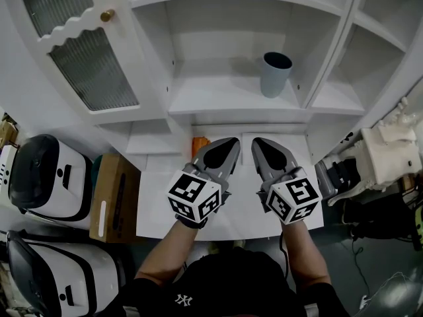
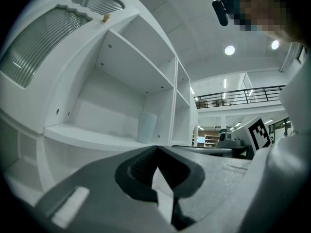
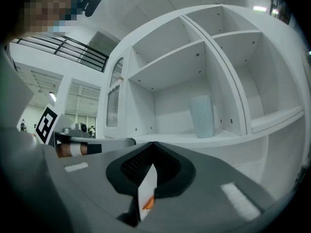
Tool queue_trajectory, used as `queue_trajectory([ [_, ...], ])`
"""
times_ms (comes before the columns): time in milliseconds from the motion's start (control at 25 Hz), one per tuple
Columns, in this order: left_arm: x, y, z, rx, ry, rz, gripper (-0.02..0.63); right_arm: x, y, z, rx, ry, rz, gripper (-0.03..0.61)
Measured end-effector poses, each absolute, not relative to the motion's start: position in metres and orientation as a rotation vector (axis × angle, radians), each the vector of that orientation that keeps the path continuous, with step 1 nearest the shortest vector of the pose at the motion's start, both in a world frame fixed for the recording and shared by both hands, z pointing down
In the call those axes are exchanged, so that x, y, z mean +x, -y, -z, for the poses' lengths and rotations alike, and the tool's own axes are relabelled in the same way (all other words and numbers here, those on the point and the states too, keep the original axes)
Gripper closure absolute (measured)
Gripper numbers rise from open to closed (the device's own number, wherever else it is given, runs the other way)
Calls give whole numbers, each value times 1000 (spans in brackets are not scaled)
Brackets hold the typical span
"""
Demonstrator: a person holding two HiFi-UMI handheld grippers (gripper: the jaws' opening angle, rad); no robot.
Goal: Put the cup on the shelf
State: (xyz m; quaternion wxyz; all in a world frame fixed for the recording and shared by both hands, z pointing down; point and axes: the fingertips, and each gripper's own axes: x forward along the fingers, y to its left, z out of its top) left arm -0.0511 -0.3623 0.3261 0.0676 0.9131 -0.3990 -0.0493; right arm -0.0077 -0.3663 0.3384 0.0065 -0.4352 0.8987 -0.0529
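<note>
A grey-blue cup (image 1: 275, 73) stands upright on the middle shelf (image 1: 218, 98) of the white cabinet, toward its right side wall. It shows pale in the left gripper view (image 2: 146, 127) and in the right gripper view (image 3: 201, 116). Both grippers hover side by side over the white counter (image 1: 158, 197), below and in front of that shelf, apart from the cup. My left gripper (image 1: 229, 144) is shut with nothing in it, its jaws meeting at a point (image 2: 156, 147). My right gripper (image 1: 259, 144) is shut and empty too (image 3: 152, 143).
The cabinet door (image 1: 86, 58) with ribbed glass and a gold knob (image 1: 107, 15) stands open at the left. An orange object (image 1: 199, 144) lies on the counter by the left gripper. A cardboard box (image 1: 114, 197) and white-and-black machines (image 1: 43, 174) sit left; more equipment (image 1: 386, 150) sits right.
</note>
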Motion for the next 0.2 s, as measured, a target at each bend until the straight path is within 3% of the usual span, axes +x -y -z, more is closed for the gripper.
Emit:
queue_trajectory([
  [200, -51, 362, -326, 2751, 1201, 145, 614, -8, 366, -339, -1363, -2818, 166, 558],
])
